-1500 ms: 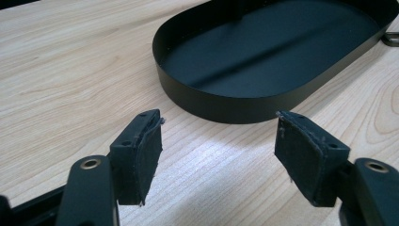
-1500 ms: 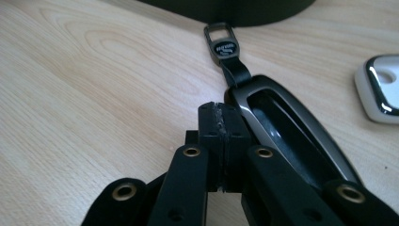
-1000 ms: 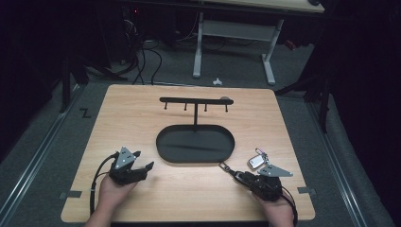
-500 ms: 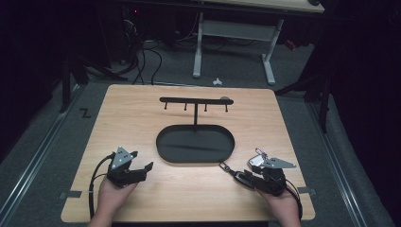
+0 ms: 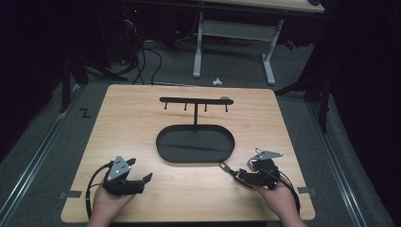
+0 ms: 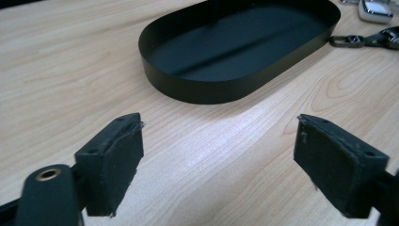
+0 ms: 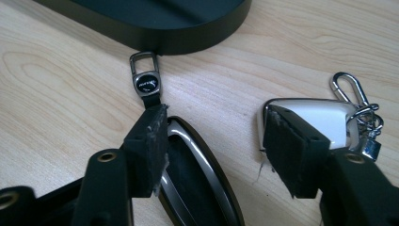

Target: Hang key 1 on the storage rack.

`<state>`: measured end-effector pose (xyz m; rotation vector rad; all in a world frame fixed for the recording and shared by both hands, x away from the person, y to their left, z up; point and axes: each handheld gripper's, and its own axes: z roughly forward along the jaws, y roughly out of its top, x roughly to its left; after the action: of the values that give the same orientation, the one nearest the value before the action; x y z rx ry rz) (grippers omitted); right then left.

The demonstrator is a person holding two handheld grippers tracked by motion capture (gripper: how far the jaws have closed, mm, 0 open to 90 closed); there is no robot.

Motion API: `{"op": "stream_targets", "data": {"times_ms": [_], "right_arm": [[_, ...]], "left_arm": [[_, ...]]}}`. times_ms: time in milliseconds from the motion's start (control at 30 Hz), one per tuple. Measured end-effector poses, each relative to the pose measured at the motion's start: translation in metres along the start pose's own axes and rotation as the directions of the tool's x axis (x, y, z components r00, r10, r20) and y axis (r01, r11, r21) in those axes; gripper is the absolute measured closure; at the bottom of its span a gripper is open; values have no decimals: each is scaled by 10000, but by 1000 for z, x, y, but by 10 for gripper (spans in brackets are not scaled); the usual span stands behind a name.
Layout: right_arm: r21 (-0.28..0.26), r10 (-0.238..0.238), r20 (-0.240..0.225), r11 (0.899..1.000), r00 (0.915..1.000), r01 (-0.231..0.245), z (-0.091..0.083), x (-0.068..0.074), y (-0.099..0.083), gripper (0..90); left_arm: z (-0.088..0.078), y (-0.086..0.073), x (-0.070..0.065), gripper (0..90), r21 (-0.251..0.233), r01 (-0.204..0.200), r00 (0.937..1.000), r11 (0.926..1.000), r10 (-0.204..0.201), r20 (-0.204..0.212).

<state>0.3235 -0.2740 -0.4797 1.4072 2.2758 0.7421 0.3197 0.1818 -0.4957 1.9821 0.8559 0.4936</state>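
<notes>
From above, the left gripper [image 5: 142, 182] is held low beside the black tray [image 5: 195, 143]. In its own view the jaws are spread wide over bare table [image 6: 211, 150]. The right gripper's [image 7: 211, 150] jaws are parted between a black key fob [image 7: 197, 179] and a silver one [image 7: 324, 117].

Bare wood spreads across the left and lower middle of the table [image 5: 127, 127] in the high view. At centre the black tray [image 5: 195, 143] stands in the way, its post rising to a hook bar [image 5: 196, 100] across the upper middle. In the left gripper view, clear wood lies between the spread jaws and the tray wall. At lower right, a dark key fob [image 7: 197, 174] and a silver fob [image 7: 324, 117] crowd the right gripper [image 7: 214, 146], one under each jaw, the gap between them narrow.
</notes>
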Motion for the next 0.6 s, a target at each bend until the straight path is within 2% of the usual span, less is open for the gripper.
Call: {"op": "stream_targets", "data": {"times_ms": [333, 600], "right_arm": [[1123, -442, 170, 9928, 9989, 420, -2, 6, 29, 305], [1564, -570, 206, 9863, 9982, 531, -6, 6, 41, 293]], "left_arm": [[3, -5, 12, 184, -117, 182, 9998, 9998, -182, 3], [9, -10, 19, 187, -11, 357, 9993, 9994, -357, -84]]}}
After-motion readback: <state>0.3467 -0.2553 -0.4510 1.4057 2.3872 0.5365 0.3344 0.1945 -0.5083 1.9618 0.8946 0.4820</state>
